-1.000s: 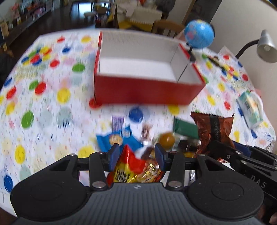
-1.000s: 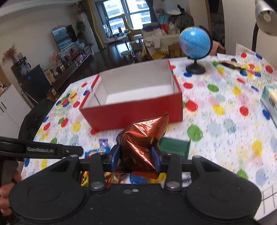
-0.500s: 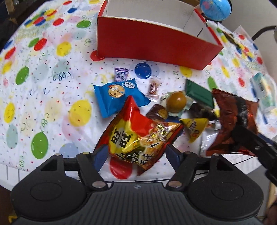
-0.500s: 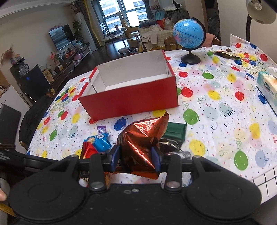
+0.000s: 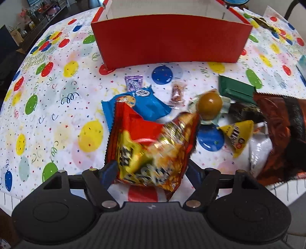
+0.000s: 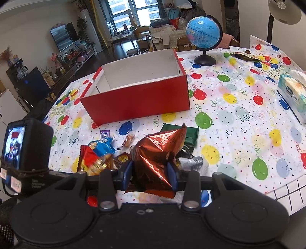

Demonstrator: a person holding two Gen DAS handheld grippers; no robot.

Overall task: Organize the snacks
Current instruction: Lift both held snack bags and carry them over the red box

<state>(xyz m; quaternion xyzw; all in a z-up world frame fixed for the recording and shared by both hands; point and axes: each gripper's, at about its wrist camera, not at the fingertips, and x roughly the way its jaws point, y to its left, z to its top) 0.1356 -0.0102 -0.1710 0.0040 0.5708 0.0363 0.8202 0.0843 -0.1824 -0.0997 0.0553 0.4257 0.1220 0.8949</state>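
My left gripper [image 5: 151, 172] has its fingers spread wide around the bottom of a red and yellow snack bag [image 5: 153, 141], which looks blurred; its grip cannot be read. My right gripper [image 6: 150, 171] is shut on a copper-brown foil snack bag [image 6: 158, 153], also seen in the left wrist view [image 5: 277, 134]. An open red box [image 6: 137, 103] with a white inside stands beyond the snack pile. In the pile lie a blue cookie pack [image 5: 139, 107], a brown ball sweet [image 5: 210, 104], a yellow triangular pack [image 5: 237, 134], a green pack [image 5: 235, 90] and small wrapped sweets [image 5: 177, 92].
The table wears a balloon-print cloth [image 6: 239, 118]. A globe [image 6: 204, 38] stands behind the box, a tissue box [image 6: 292, 93] at the right edge, a lamp [image 6: 285, 11] at the far right. The left gripper's camera body [image 6: 24, 151] is at my left. The table's near edge lies just below the grippers.
The left gripper's fingers opened wide and the red and yellow bag now stands taller between them. Both grippers moved closer to the red box. The right gripper kept the copper bag.
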